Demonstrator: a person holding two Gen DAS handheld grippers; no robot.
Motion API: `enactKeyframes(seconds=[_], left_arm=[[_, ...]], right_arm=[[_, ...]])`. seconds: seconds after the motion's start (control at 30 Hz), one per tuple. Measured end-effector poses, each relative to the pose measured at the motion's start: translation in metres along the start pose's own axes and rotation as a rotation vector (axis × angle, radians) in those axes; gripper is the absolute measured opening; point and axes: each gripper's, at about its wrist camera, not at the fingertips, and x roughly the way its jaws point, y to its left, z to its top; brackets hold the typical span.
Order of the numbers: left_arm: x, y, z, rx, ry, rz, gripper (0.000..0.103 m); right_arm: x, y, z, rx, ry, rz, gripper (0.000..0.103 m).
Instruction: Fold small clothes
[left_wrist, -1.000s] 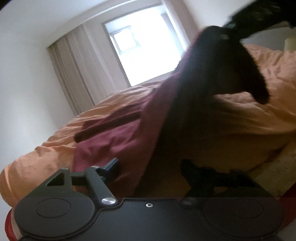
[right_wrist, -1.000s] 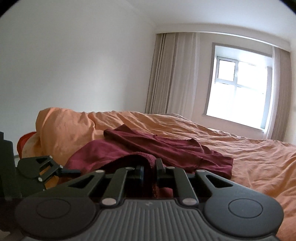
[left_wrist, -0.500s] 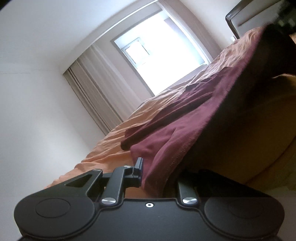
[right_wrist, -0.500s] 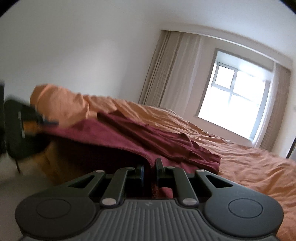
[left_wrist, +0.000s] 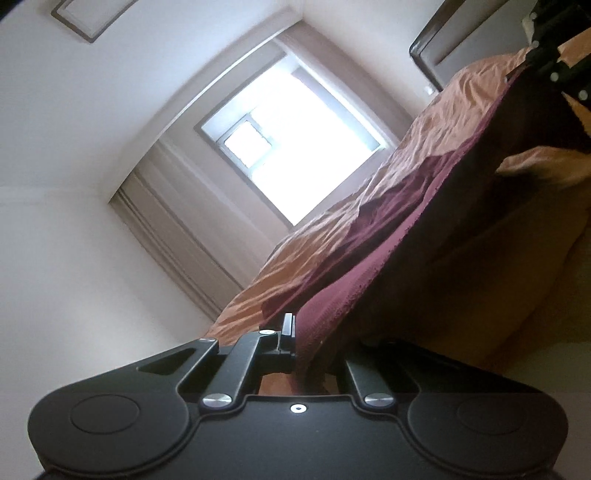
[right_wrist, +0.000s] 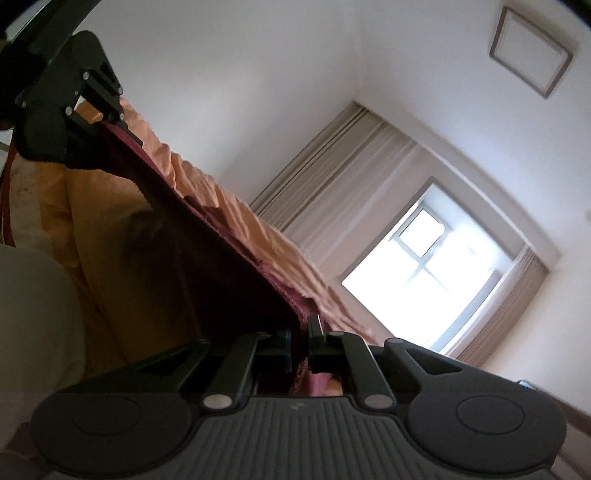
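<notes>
A dark red garment is held taut between the two grippers, one edge stretched in a straight line from one to the other. The left gripper is clenched on one end of that edge, the cloth pinched between its jaws; the right gripper is likewise clamped on the other end, with a fold of lighter pink-red fabric showing between its jaws. In each wrist view the opposite gripper is seen at the far end of the stretched hem, so the edge is spanned fully.

The far part of the garment lies on the bed, spread over a crumpled orange cover, while the near part is lifted clear of the bed's side. The step in hand is judged to be the tensioning of one edge before a fold is laid. For the next move, both ends would probably need to be carried together over the bed and lowered onto the far part, kept level so that the edge stays straight and no slack is let in.

The fabric appears to be a soft knit, matte, with a stitched hem whose small ridges are visible close to the left jaws. It is limp and hangs in shadow below the taut line. The bed cover is finely wrinkled and slightly glossy. A bright window and pale pleated curtains are seen beyond.
</notes>
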Motion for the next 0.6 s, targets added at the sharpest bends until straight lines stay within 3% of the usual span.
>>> enactKeyframes(seconds=[0.33,0.6], left_arm=[[-0.092,0.017,0.011,0.056,-0.060,-0.116,0.002],[-0.143,0.040,0.013,-0.020,-0.017,-0.263,0.002]], right_arm=[[-0.087,-0.010,0.017,0.025,-0.006,0.076,0.008],[-0.137,-0.017,0.024,0.120,-0.050,0.055,0.006]])
